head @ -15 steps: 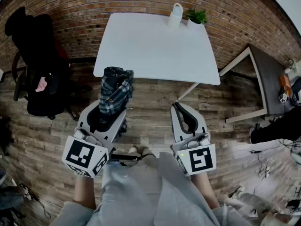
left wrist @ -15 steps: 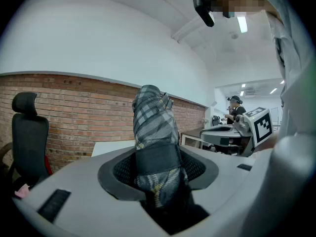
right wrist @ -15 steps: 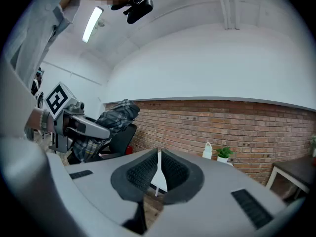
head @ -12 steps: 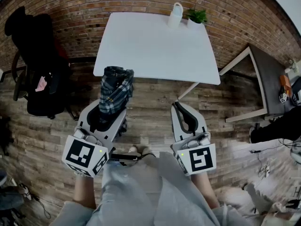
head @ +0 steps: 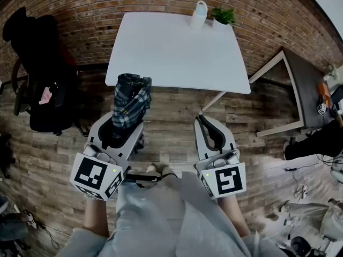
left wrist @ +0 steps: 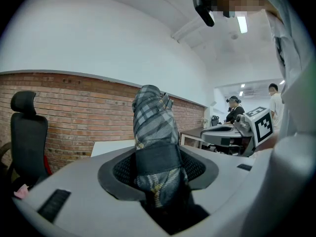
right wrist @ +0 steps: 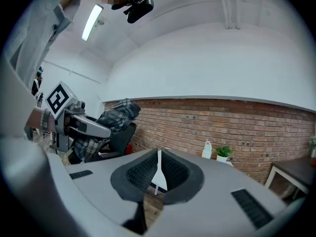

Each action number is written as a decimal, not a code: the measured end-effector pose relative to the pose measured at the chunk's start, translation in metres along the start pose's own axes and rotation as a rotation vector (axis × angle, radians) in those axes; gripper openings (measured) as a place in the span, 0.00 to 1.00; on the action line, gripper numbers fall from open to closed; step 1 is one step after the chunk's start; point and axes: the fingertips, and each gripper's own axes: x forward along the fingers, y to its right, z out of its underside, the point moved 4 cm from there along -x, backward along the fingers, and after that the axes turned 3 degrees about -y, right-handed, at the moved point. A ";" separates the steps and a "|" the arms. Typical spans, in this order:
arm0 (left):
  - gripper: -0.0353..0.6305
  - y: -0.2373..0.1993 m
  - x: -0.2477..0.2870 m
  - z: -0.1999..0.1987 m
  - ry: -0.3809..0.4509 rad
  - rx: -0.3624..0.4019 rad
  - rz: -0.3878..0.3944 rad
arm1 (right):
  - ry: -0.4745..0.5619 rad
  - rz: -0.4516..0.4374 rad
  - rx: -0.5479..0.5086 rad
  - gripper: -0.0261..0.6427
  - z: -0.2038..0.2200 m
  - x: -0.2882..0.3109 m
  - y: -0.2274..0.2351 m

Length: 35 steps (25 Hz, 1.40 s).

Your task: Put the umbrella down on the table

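Left gripper clamps folded plaid umbrella (strap wrapped round); right gripper jaws together, empty.

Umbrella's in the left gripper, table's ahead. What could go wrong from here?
1. The umbrella juts well past the left gripper; its tip might catch the table edge and twist in the grip.
2. Set down too far in, it could roll toward the bottle and plant at the far edge.

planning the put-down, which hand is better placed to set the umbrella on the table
Left. The left gripper is shut on the folded plaid umbrella, which points toward the white table ahead. The right gripper is shut and empty.
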 end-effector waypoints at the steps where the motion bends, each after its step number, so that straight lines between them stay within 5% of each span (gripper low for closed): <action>1: 0.40 0.000 0.000 0.000 0.000 0.000 0.000 | -0.001 0.001 0.000 0.12 0.000 0.000 0.000; 35: 0.40 -0.047 -0.029 -0.011 0.079 0.020 0.021 | 0.016 0.089 -0.010 0.12 -0.015 0.010 -0.033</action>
